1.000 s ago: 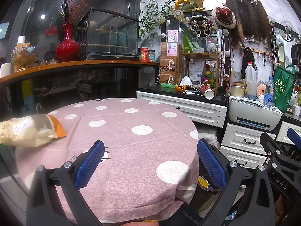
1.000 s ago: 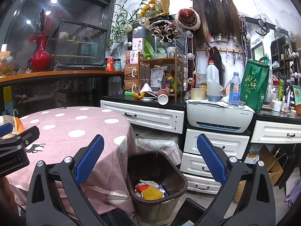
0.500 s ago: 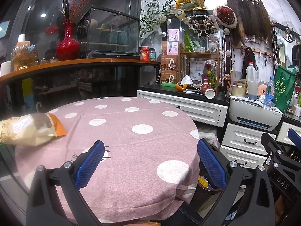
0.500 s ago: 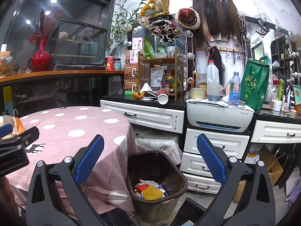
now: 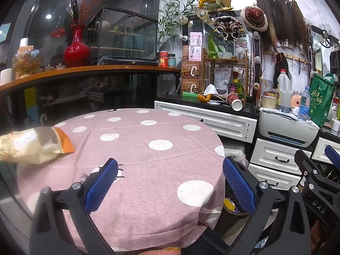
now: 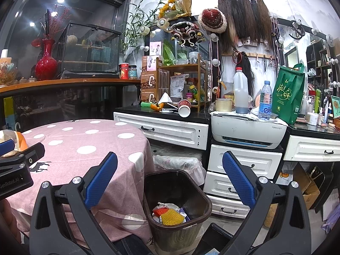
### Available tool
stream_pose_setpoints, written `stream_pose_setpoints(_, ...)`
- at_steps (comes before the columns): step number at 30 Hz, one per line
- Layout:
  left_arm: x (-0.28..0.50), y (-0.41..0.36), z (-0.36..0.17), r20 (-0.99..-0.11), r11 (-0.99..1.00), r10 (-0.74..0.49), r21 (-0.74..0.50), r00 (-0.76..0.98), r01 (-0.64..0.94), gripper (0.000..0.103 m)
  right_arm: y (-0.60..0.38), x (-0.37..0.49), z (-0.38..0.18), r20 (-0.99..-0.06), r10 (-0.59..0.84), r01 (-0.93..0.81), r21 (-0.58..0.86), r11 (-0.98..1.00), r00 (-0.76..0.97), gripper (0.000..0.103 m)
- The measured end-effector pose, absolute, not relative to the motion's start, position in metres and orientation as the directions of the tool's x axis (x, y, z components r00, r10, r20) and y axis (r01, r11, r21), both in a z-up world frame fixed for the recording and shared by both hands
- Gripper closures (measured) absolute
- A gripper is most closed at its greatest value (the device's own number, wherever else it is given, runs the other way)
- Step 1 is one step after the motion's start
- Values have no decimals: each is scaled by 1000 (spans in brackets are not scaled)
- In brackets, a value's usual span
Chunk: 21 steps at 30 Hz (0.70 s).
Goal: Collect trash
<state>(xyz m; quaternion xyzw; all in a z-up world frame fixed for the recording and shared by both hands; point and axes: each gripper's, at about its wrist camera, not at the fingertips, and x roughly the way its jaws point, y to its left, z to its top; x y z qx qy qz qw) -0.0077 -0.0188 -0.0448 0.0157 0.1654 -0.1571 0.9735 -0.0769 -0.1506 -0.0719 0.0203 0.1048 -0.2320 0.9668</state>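
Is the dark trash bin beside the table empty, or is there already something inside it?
Not empty. The trash bin holds yellow and orange netting and crumpled wrappers at its bottom.

snack bag cut off left, bin mostly hidden

**Both my grippers spread wide, nothing held**

My left gripper points forward with its jaws spread wide; the blue pads face each other across an empty gap, and no pad touches anything. My right gripper sits the same way, level and wide apart, its blue pads clear of all contact. The two tools are side by side: in the left wrist view my right gripper's black frame shows at the right edge, and in the right wrist view my left gripper's black body shows at the left edge. Part of my hand shows beneath it.
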Motion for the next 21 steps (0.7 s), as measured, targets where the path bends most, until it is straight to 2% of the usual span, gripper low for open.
stream_pose_setpoints(21,-8,-18,-46,-330,952,-296,-22,897,306,5,-150,-76,-73,-216,-443,451,-10,892,870,6)
